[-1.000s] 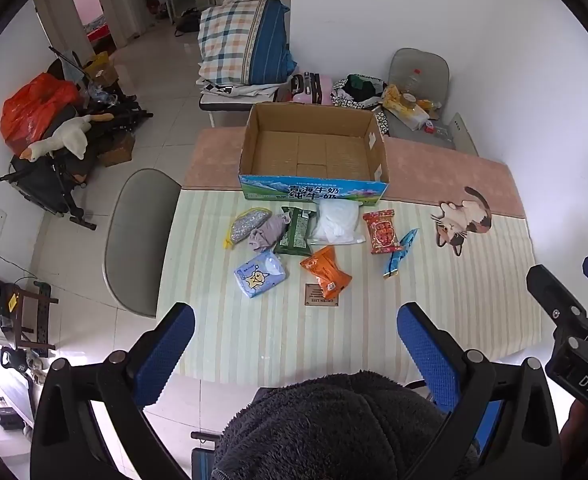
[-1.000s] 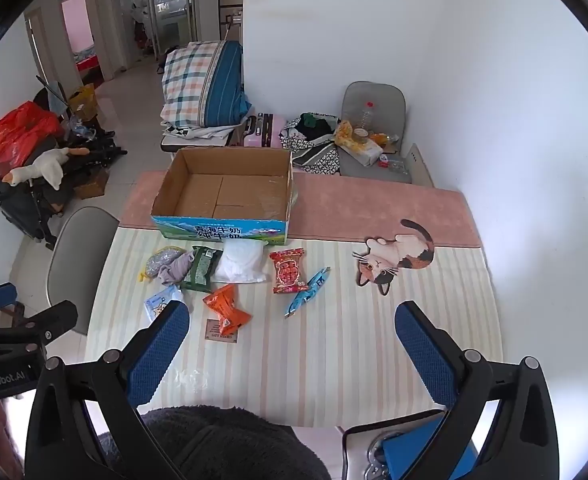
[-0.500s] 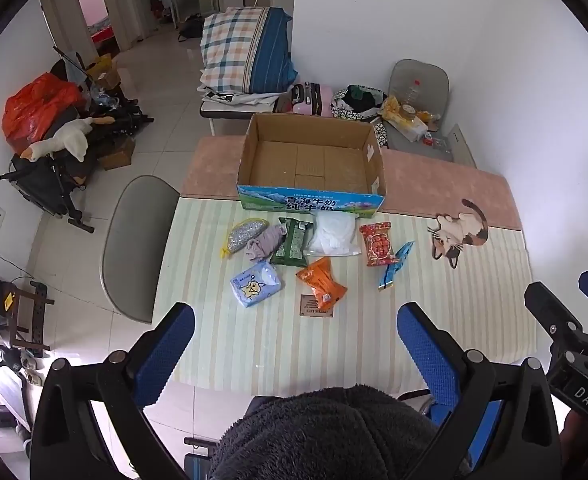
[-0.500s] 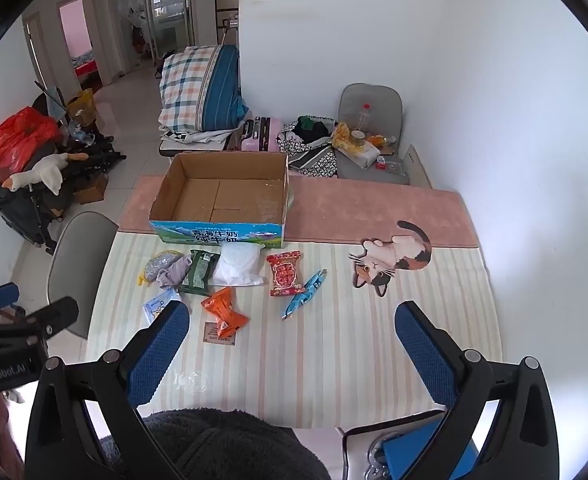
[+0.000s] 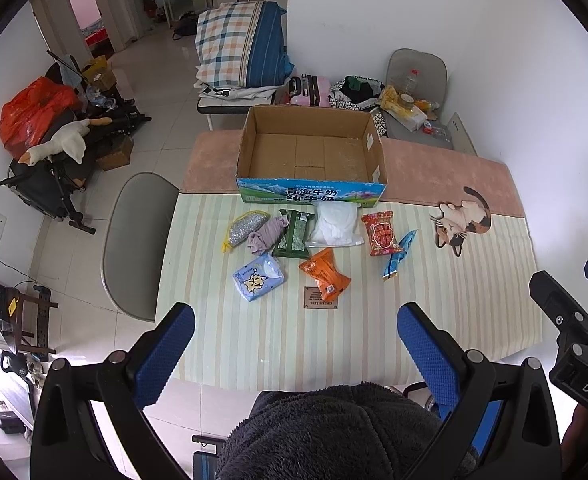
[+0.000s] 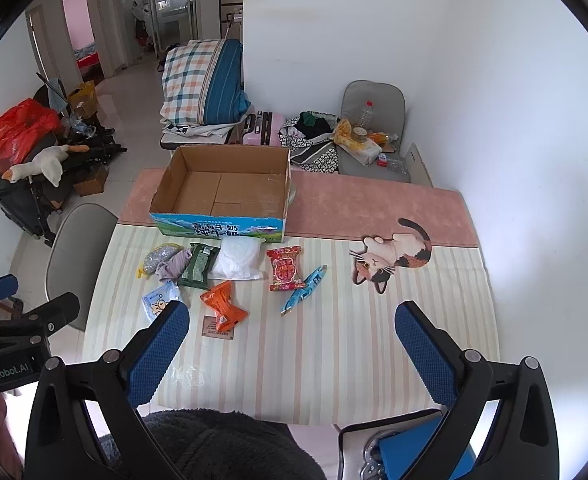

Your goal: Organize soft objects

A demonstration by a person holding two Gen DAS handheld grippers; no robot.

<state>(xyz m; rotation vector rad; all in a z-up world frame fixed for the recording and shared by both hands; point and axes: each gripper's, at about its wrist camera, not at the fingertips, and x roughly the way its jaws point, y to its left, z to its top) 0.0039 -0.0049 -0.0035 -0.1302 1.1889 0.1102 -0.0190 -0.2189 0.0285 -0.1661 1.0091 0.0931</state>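
Several soft packets lie on the striped table [image 5: 277,344] in front of an empty open cardboard box [image 5: 312,156]: a silver pouch [image 5: 243,229], a mauve cloth [image 5: 265,236], a green packet [image 5: 295,234], a white bag [image 5: 336,224], a red packet [image 5: 380,233], a blue wrapper [image 5: 398,255], an orange packet [image 5: 324,275] and a light-blue tissue pack [image 5: 258,276]. The same items show in the right wrist view, with the box [image 6: 223,192] behind the orange packet [image 6: 223,307]. My left gripper [image 5: 294,344] and right gripper [image 6: 291,340] are open, empty, high above the table's near edge.
A grey chair [image 5: 141,240] stands at the table's left side. A cat-shaped mat [image 5: 460,220] and a pink cloth strip [image 5: 446,172] lie at the right and far side. A small brown plaque [image 5: 320,298] lies near the orange packet. Clutter fills the floor beyond.
Both grippers have risen and pulled back a little, so the table and box look smaller and farther. Nothing on the table has moved.
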